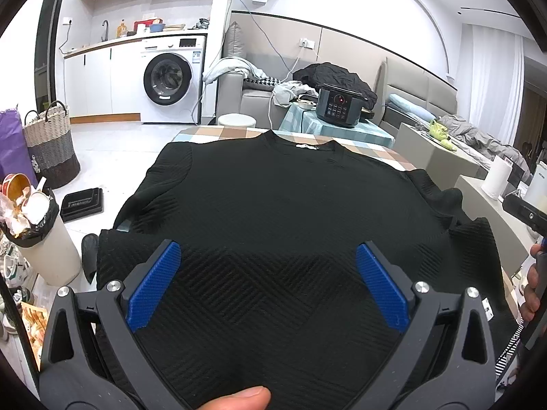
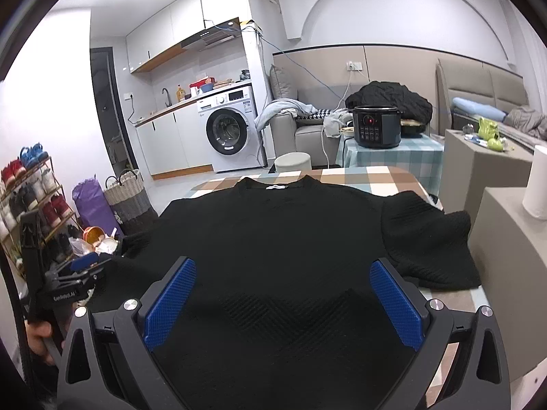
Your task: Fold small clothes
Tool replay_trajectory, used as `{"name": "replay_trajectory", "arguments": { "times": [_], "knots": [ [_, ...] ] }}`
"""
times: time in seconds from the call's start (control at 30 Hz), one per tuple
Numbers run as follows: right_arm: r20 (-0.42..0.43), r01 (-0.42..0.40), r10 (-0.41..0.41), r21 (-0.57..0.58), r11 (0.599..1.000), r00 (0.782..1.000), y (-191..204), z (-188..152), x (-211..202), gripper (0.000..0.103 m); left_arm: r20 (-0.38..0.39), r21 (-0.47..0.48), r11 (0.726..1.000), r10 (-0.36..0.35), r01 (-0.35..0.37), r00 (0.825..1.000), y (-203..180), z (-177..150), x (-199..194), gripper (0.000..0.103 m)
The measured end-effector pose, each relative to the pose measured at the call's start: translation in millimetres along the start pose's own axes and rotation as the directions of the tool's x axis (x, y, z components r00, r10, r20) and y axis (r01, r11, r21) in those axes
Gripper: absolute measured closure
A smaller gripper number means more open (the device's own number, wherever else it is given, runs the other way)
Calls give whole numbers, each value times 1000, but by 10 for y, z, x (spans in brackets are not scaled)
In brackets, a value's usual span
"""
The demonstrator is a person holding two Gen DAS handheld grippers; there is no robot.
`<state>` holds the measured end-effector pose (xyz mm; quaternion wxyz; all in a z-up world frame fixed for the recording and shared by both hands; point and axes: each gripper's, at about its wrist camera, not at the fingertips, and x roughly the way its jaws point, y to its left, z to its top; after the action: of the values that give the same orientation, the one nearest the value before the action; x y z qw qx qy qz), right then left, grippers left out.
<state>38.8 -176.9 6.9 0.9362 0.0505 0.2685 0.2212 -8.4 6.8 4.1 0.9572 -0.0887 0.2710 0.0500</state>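
Black shirt [image 1: 273,205] flat, collar pointing away; sleeves maybe rumpled.

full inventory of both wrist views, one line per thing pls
shirt: 1, black, spread flat on the table, collar far side
table: 1, checked cloth, under the shirt
cooker: 1, dark, on a small teal-checked table behind
washer: 1, white, under the kitchen counter
sofa: 1, grey, clothes piled on it
basket: 1, woven grey and cream, floor left
bin: 1, white, overfull, floor left
paper roll: 1, white, on the ledge at right
shoe rack: 1, with shoes, far left
left hand-held gripper: open, above the shirt hem
right hand-held gripper: open, above the shirt hem
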Motion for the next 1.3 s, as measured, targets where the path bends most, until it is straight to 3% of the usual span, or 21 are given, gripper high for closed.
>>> {"name": "replay_trajectory", "arguments": {
  "times": [0.37,0.5,0.63,0.73,0.8,0.97,1.07,1.3],
  "knots": [
    [-3,31,-31,93,995,1000,-173,172,48,0,-10,-41,999,-1,1,1000,104,133,4,1],
    [-9,36,-35,173,984,999,-383,273,37,0,-29,-59,998,5,-7,1000,162,255,56,1],
    [-10,104,-105,286,953,994,-687,329,-14,0,-39,-67,997,22,-25,999,209,362,109,1],
    [-51,162,-155,390,906,987,-1053,327,10,0,-42,-72,997,21,-24,999,244,434,159,1],
    [-79,192,-175,464,865,981,-1300,278,28,6,-47,-71,997,26,-29,999,269,475,212,1],
    [-176,227,-147,654,722,973,-1995,12,183,21,-74,-76,996,39,-44,997,302,536,421,1],
    [-218,234,-107,724,649,970,-2311,-153,325,25,-89,-77,995,49,-56,995,308,559,526,1],
    [-277,290,-116,752,591,954,-2590,-223,584,32,-109,-72,995,64,-72,992,300,586,762,1]
  ]
}}
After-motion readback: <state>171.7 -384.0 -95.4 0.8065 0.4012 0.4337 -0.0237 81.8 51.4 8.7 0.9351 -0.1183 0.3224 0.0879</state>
